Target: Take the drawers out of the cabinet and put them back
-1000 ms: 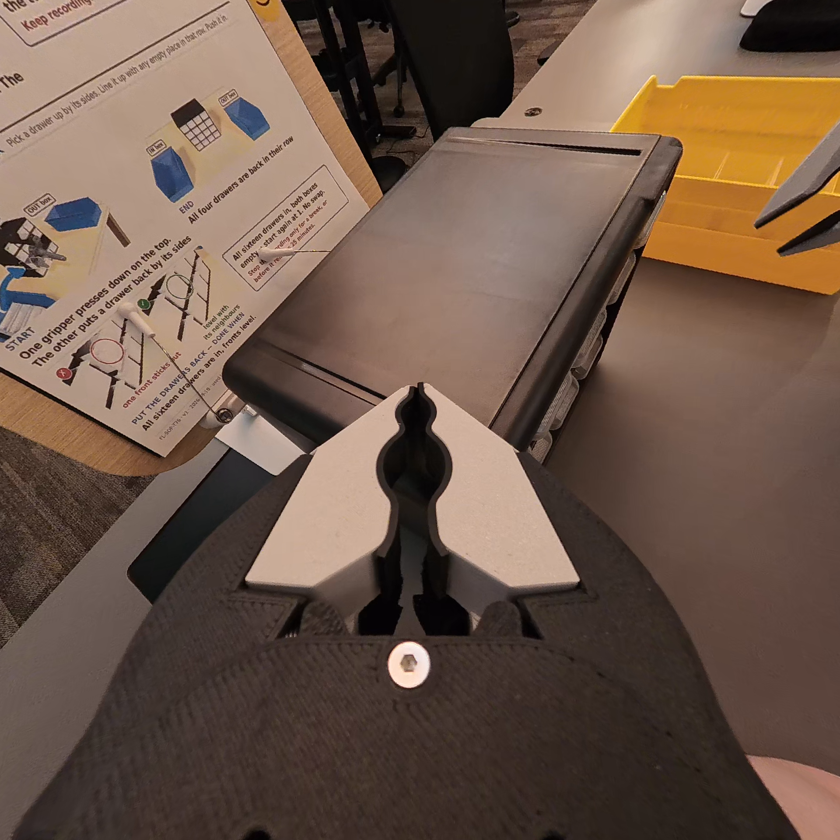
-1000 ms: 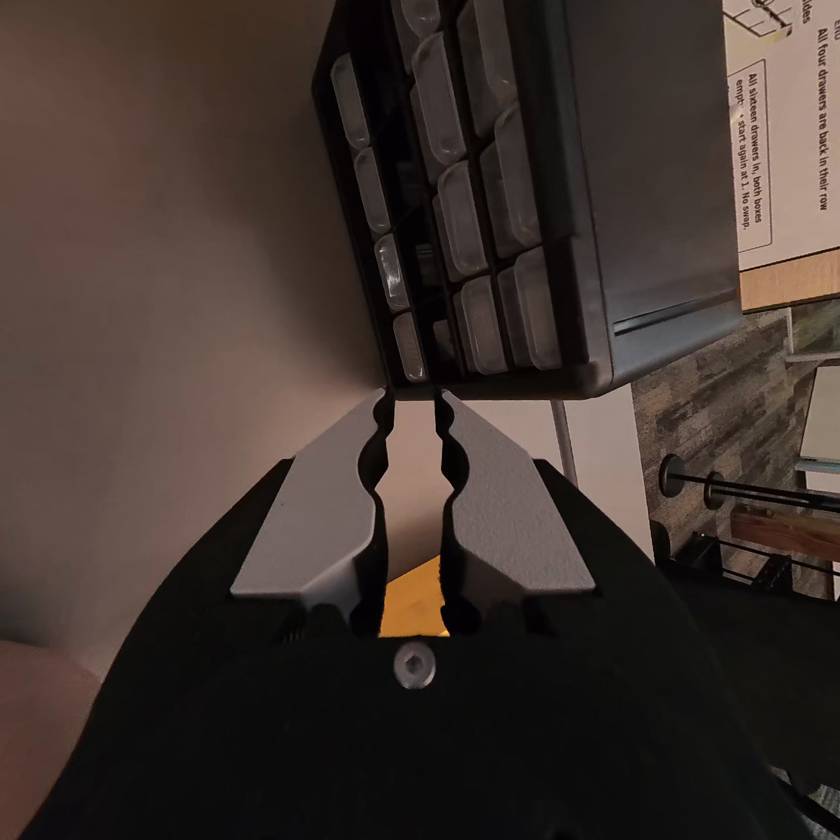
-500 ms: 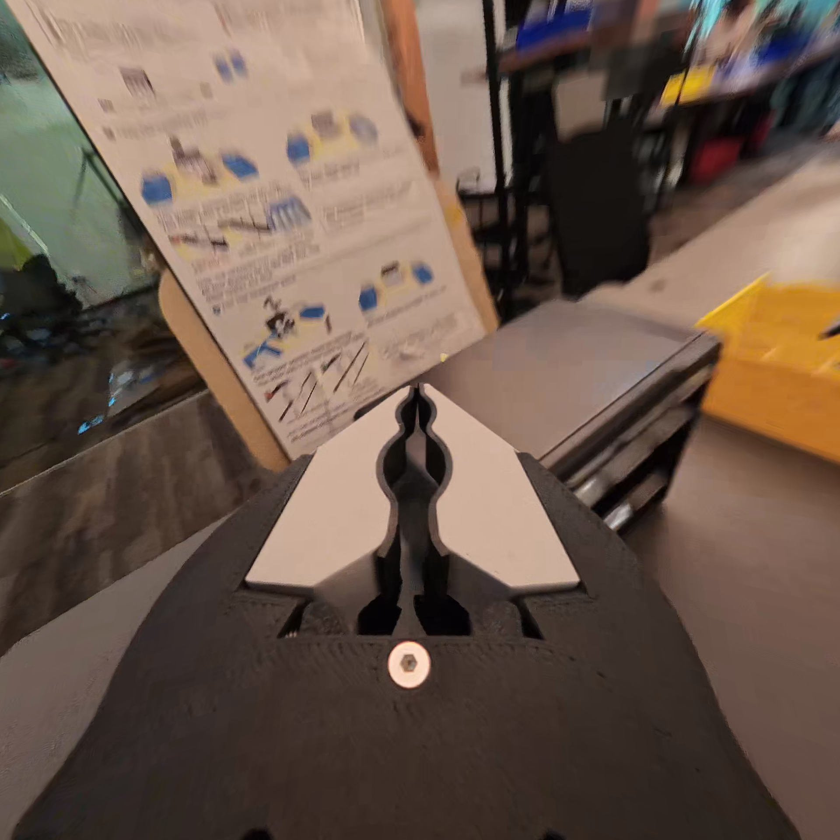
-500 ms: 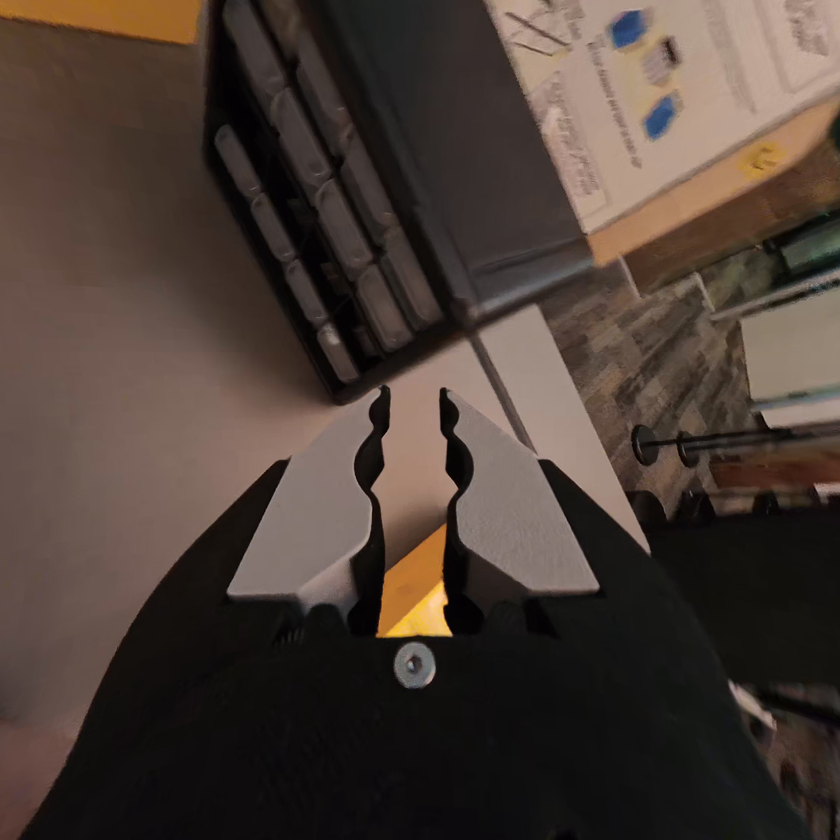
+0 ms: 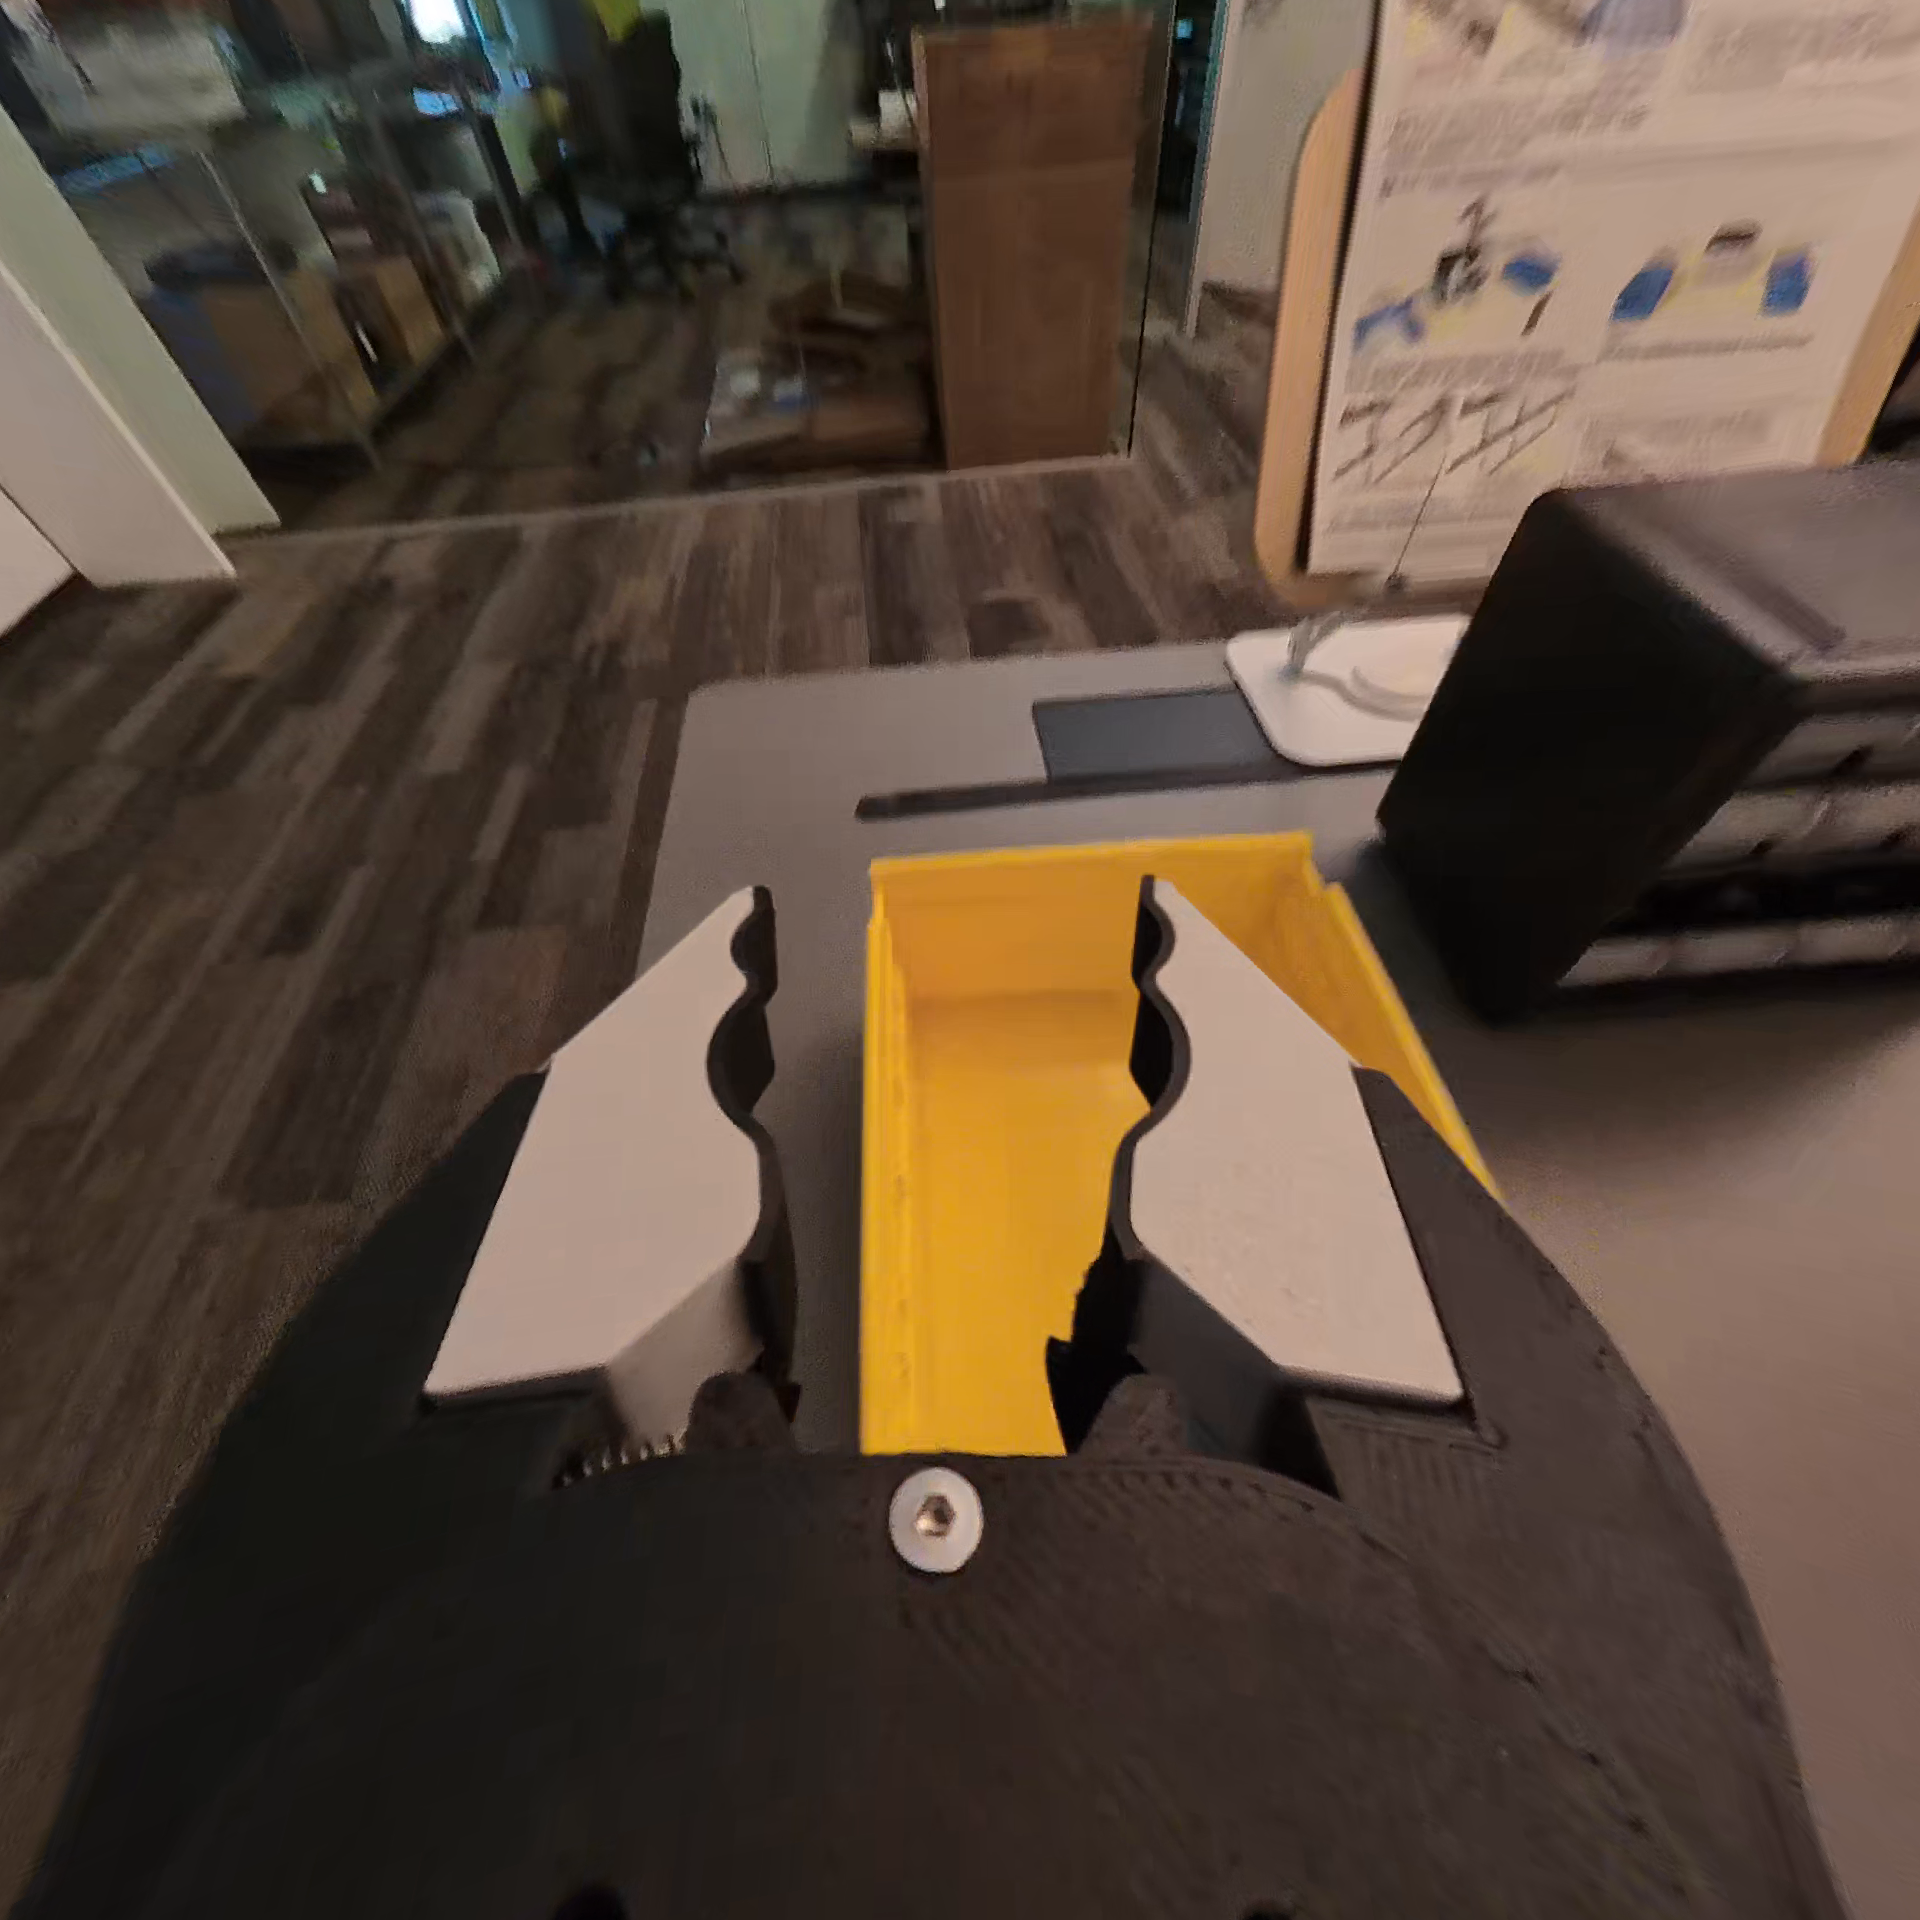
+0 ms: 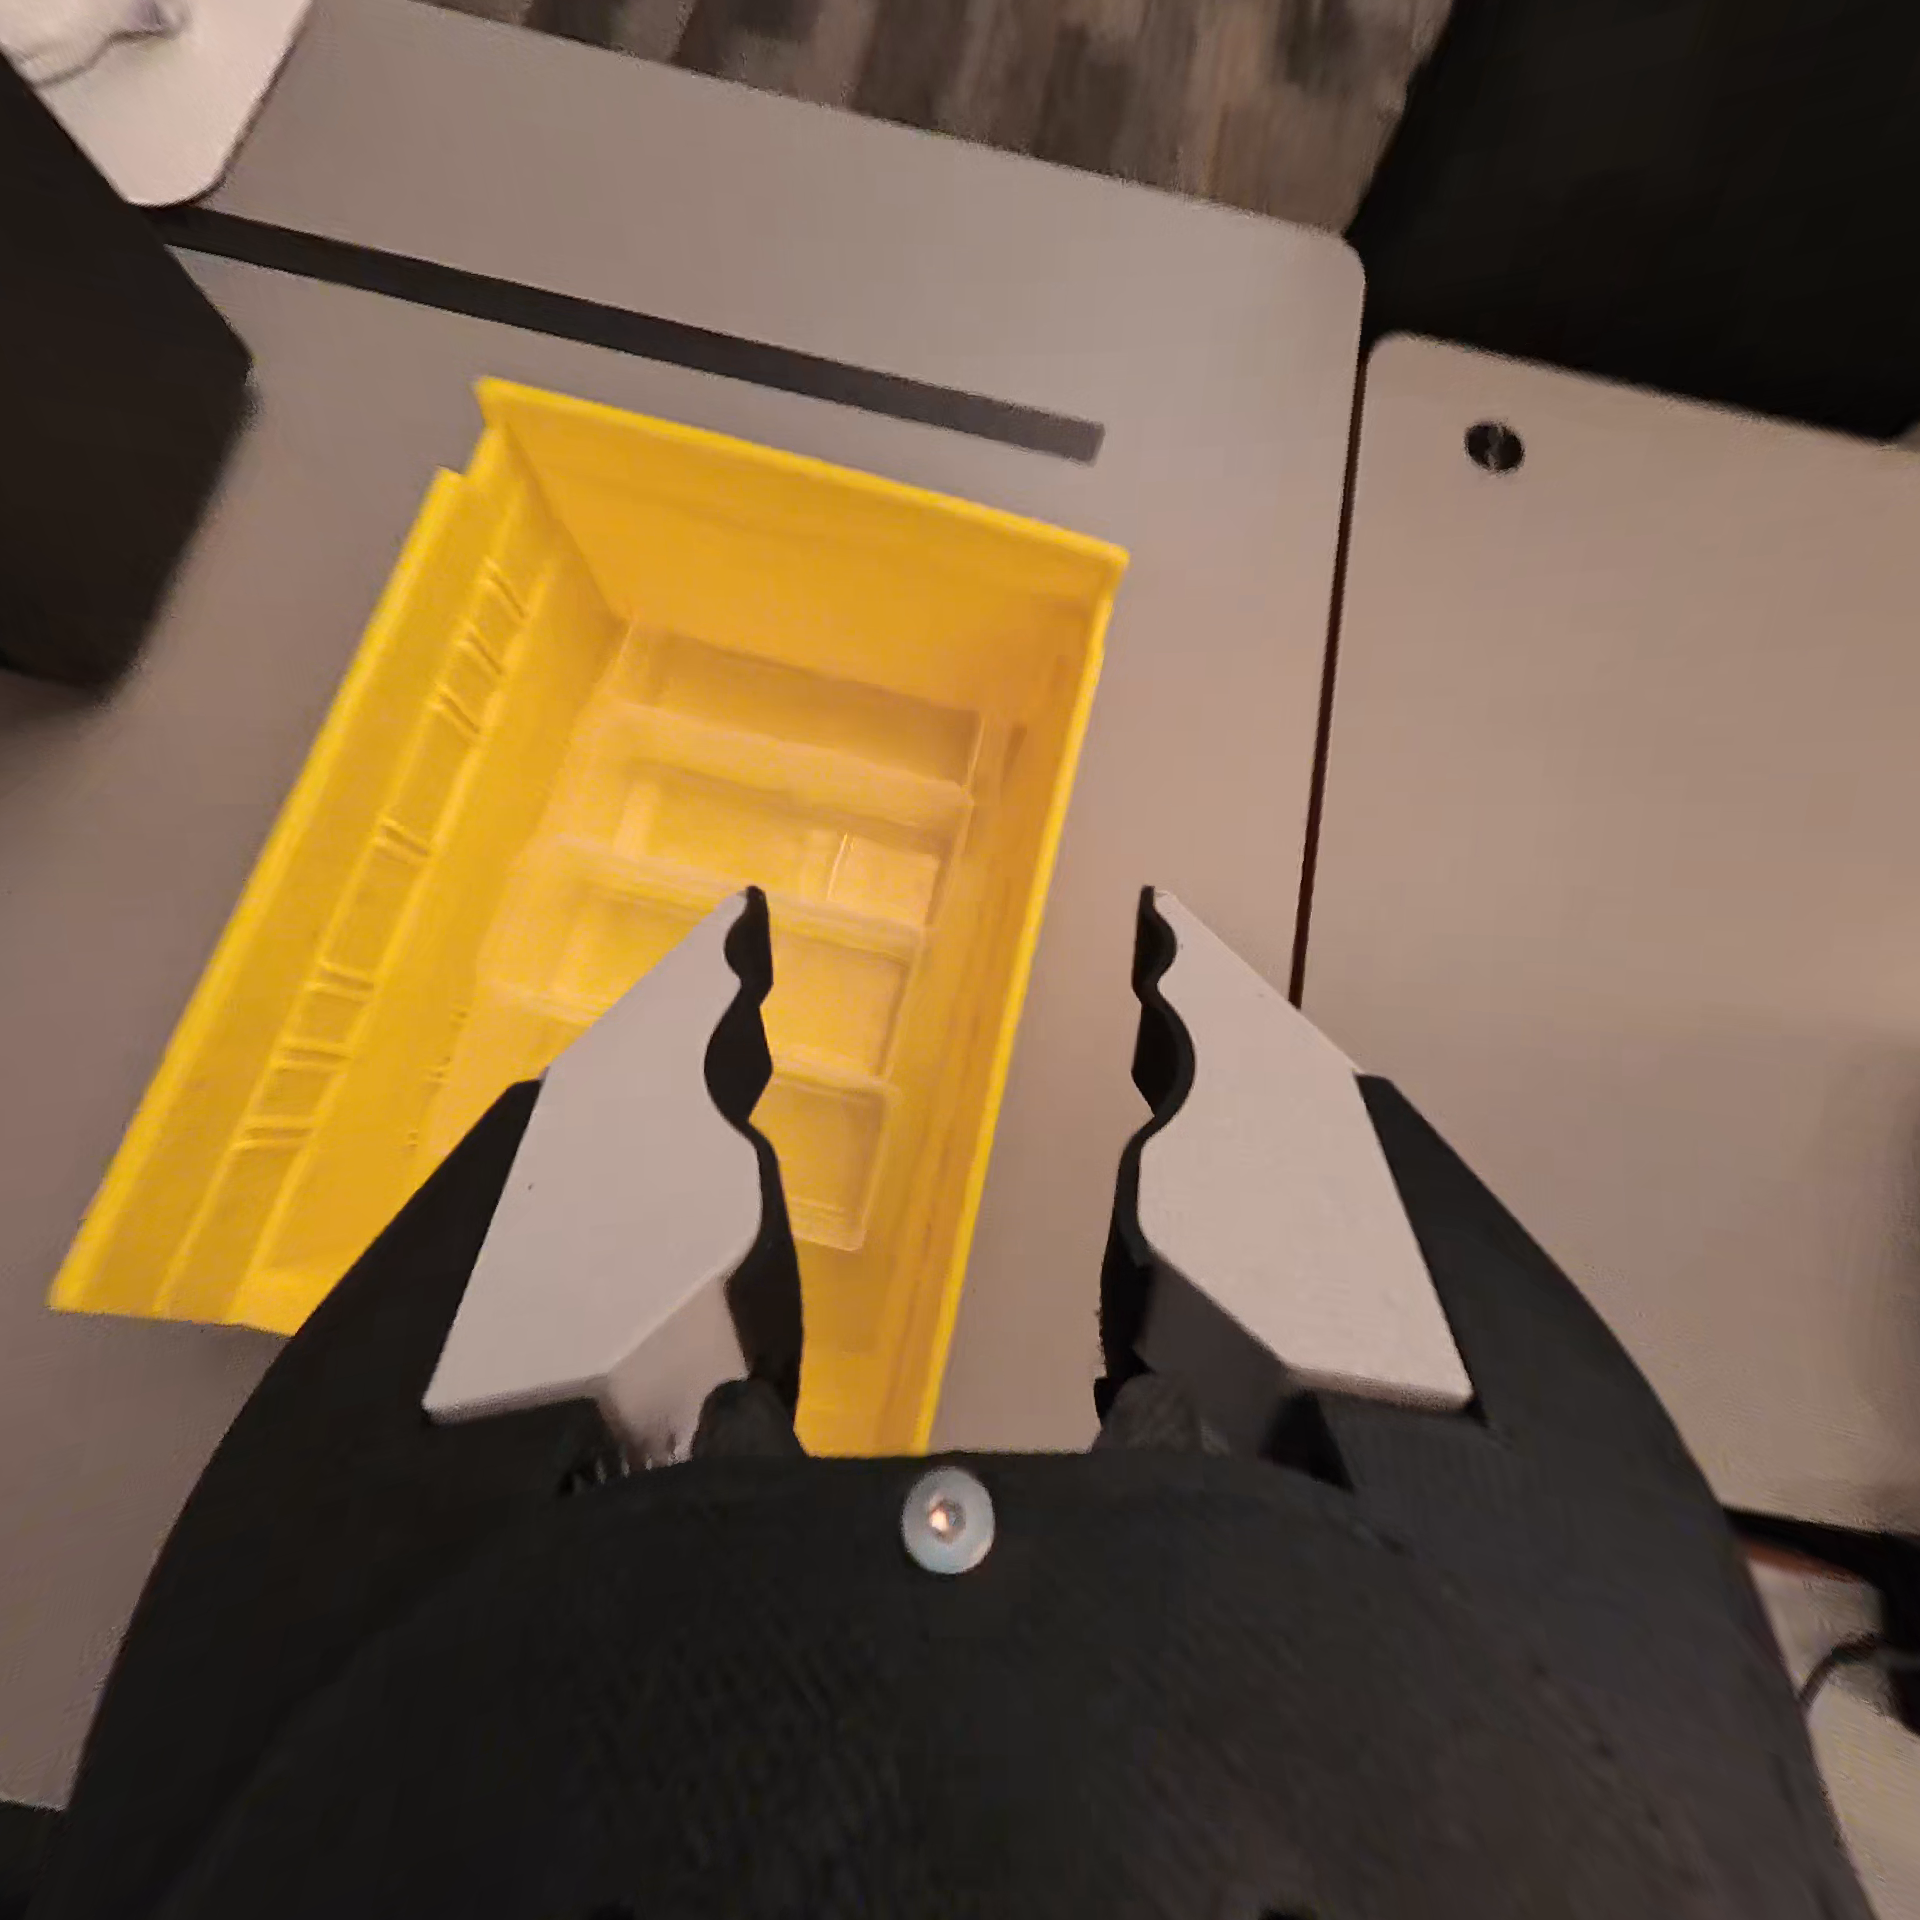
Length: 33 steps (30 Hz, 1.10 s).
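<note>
Table [image 6: 1558,831]: one, grey.
Cabinet [image 5: 1662,727]: one, black, right of the bin.
Yellow bin [image 6: 790,540]: one, holding four clear drawers [image 6: 790,862].
Left gripper [image 5: 954,904]: fingers wide apart, empty; pressed together a second ago.
Right gripper [image 6: 943,904]: apart, empty, wider than before.

Dim room: dark wood-plank floor [image 5: 364,831], glass partition [image 5: 623,229], grey table [image 6: 1558,831].

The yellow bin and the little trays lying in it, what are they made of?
The yellow bin looks like matte opaque plastic, perhaps 3D-printed: fine ridges line its walls. The drawers inside look like clear glossy plastic, since the yellow shows through them and their edges catch light. Blur leaves both uncertain.
</note>
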Each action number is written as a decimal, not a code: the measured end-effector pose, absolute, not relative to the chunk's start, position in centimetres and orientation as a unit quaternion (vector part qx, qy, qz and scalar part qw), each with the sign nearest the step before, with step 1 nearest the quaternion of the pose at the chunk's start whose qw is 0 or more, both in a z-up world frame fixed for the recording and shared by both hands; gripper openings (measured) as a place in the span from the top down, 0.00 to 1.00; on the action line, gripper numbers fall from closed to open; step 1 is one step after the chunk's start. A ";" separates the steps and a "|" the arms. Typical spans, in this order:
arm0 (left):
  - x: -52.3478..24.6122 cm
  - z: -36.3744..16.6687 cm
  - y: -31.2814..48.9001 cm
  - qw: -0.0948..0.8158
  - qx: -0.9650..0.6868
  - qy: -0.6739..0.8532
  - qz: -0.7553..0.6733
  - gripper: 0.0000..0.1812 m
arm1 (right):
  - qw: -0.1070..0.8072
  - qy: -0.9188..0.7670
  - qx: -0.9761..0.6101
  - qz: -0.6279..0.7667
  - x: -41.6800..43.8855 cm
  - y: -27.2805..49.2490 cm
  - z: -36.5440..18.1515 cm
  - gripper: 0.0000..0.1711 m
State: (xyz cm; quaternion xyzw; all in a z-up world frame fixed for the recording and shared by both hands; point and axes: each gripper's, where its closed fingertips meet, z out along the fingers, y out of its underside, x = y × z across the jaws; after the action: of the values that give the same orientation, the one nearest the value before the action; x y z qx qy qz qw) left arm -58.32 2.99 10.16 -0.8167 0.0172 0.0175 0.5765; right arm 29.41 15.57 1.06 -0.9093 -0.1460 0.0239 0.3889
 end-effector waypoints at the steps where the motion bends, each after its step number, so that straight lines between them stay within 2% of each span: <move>1: -59.0 8.4 2.6 0.564 -0.826 0.027 0.013 0.62 | 0.381 -0.136 -0.914 0.022 30.3 15.4 0.2 0.60; 5: -63.0 3.2 1.2 0.522 -0.850 0.024 0.065 0.61 | 0.300 -0.133 -0.945 0.008 32.3 14.2 -4.6 0.61; 9: -64.7 -0.8 0.9 0.458 -0.889 -0.019 0.018 0.49 | 0.209 -0.120 -0.970 0.032 32.8 12.7 -9.2 0.68; 13: -64.5 -3.9 1.0 0.411 -0.908 -0.055 -0.064 0.53 | 0.160 -0.105 -0.980 0.061 32.4 11.2 -11.7 0.81; 16: -63.9 -6.0 0.5 0.370 -0.924 -0.050 -0.087 0.55 | 0.139 -0.111 -0.982 0.063 32.3 10.3 -12.6 0.87; 18: -63.4 -6.9 0.3 0.353 -0.931 -0.036 -0.091 0.60 | 0.138 -0.116 -0.980 0.087 31.4 10.0 -12.6 0.98; 21: -62.3 -7.9 -0.1 0.323 -0.941 -0.006 -0.103 0.73 | 0.132 -0.106 -0.982 0.086 31.5 9.6 -12.6 0.98; 25: -61.2 -9.0 -0.6 0.284 -0.952 0.019 -0.110 0.84 | 0.126 -0.110 -0.983 0.075 31.4 9.1 -12.6 0.98; 27: -60.5 -9.1 -0.5 0.276 -0.953 0.019 -0.125 0.94 | 0.123 -0.118 -0.984 0.060 31.5 8.7 -12.6 0.98; 33: -60.6 -9.2 -0.7 0.267 -0.959 0.048 -0.079 0.97 | 0.121 -0.121 -0.984 0.045 31.1 6.8 -12.6 0.98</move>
State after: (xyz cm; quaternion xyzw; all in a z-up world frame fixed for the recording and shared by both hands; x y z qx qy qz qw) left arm -60.57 -0.73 -9.15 -0.9592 0.0485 -0.0793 0.2671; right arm 31.14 6.81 -12.64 -0.9841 -0.1213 0.0451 0.1214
